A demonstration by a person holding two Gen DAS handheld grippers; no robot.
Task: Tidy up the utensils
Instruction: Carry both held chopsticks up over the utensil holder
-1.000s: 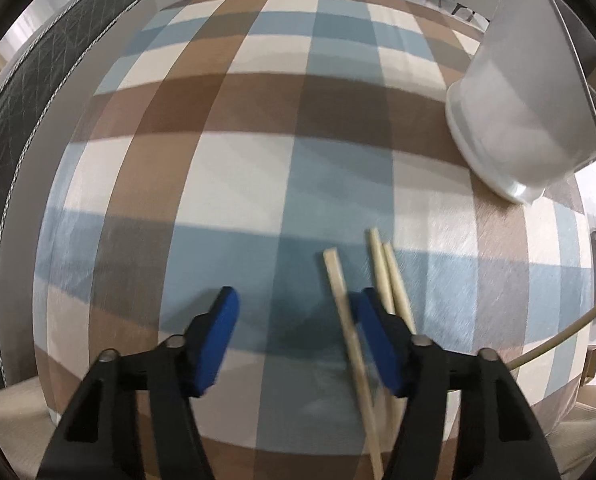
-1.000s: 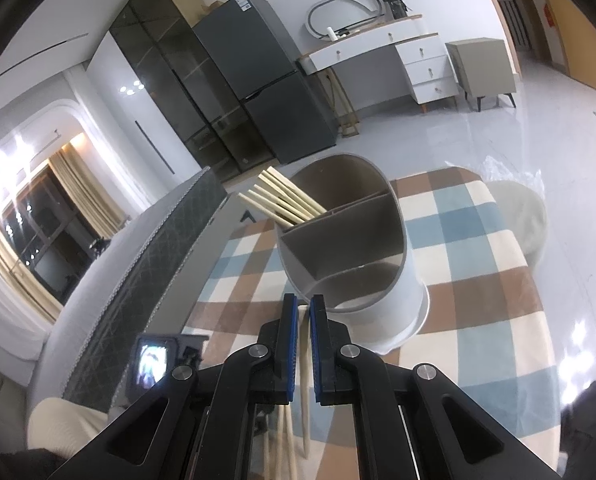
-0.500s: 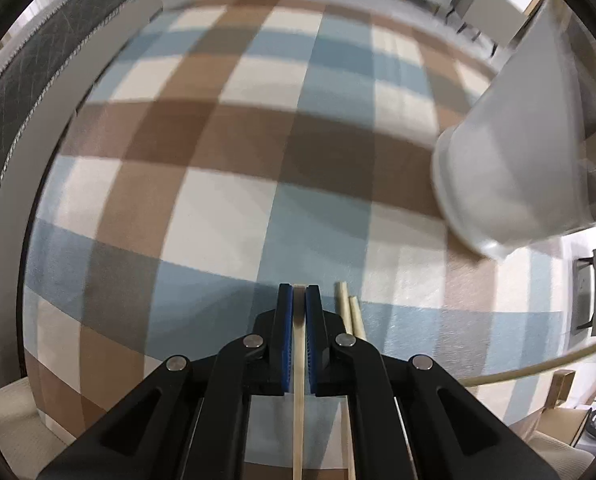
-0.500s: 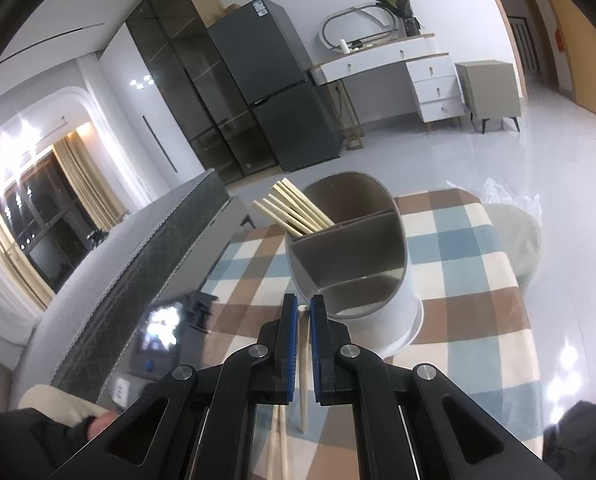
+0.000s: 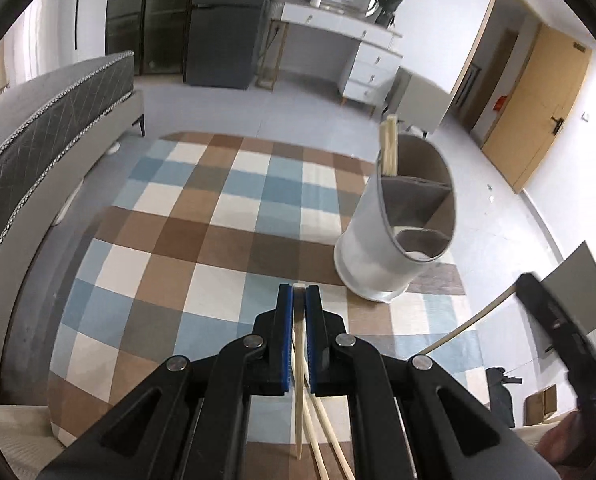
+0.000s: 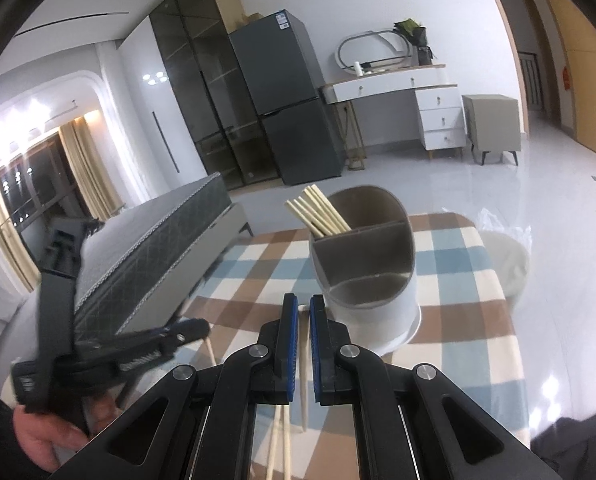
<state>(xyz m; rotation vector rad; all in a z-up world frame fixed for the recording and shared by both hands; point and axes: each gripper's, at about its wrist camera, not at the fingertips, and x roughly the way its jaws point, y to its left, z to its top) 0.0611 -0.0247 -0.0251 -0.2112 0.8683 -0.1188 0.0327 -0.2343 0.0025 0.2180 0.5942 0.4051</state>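
My left gripper point(image 5: 299, 290) is shut on a wooden chopstick point(image 5: 298, 364), which hangs above the checked tablecloth point(image 5: 201, 240). Two more chopsticks point(image 5: 324, 440) lie on the cloth beneath it. A grey divided utensil holder point(image 5: 378, 256) stands to the right, with several chopsticks point(image 5: 389, 148) upright in its far compartment. My right gripper point(image 6: 304, 300) is shut on another chopstick point(image 6: 304, 364), in front of the holder point(image 6: 378, 312). The left wrist view shows that gripper point(image 5: 526, 284) at the right edge, its chopstick point(image 5: 470, 324) slanting down to the left. The right wrist view shows the left gripper point(image 6: 199, 326) at the left.
A grey quilted bed or sofa point(image 5: 37, 128) runs along the table's left side. A dark fridge point(image 6: 285, 100) and a white dresser point(image 6: 414, 92) stand at the far wall. A person's hand point(image 6: 45, 436) holds the left tool. The table's right edge point(image 6: 510, 320) drops to a glossy floor.
My left gripper closed on one of the chopsticks on the cloth and lifted it, tilting up so the room shows. My right gripper shifted a little, still shut on its chopstick.
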